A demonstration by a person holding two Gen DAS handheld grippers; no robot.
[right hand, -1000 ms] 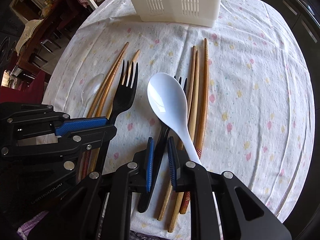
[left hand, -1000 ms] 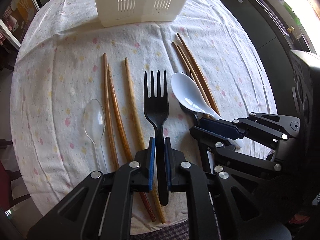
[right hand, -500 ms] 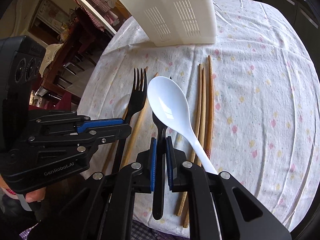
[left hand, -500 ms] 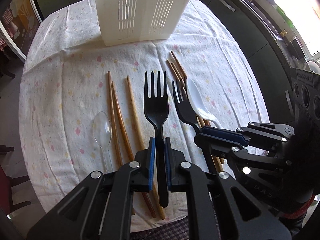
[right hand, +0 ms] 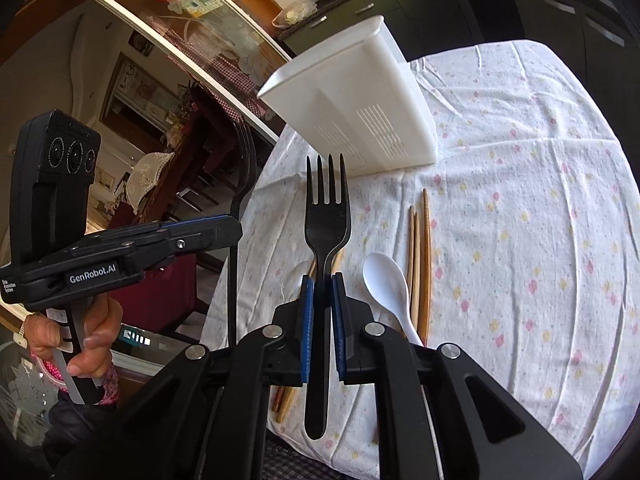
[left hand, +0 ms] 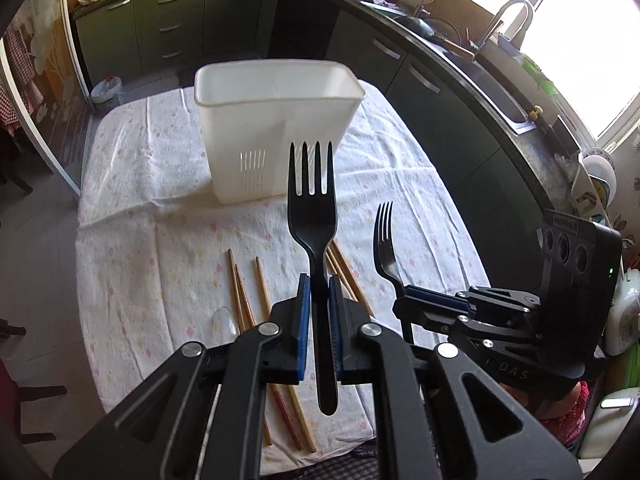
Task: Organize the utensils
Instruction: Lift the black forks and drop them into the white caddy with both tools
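Note:
My left gripper (left hand: 319, 285) is shut on the handle of a black fork (left hand: 314, 208), held up above the table with its tines toward the white utensil holder (left hand: 276, 128). My right gripper (right hand: 323, 280) is shut on a second black fork (right hand: 327, 216), also lifted clear of the cloth. Each gripper shows in the other's view: the right gripper (left hand: 401, 299) with its fork (left hand: 384, 236), and the left gripper (right hand: 234, 231) held by a hand (right hand: 88, 340). On the cloth lie a white spoon (right hand: 386, 284), a clear spoon (left hand: 224, 322) and wooden chopsticks (left hand: 240, 296) (right hand: 420, 256).
The table wears a white flowered cloth (left hand: 168, 248) whose front edge is just below the grippers. The holder stands at the far middle, with slotted lower walls and an open top. Dark kitchen cabinets (left hand: 440, 92) and a sink counter curve behind. Chairs (right hand: 224, 152) stand to the left.
Both grippers have risen with their forks, and the views have tipped up to show the holder's rim. The white spoon that rested on the right fork now lies on the cloth.

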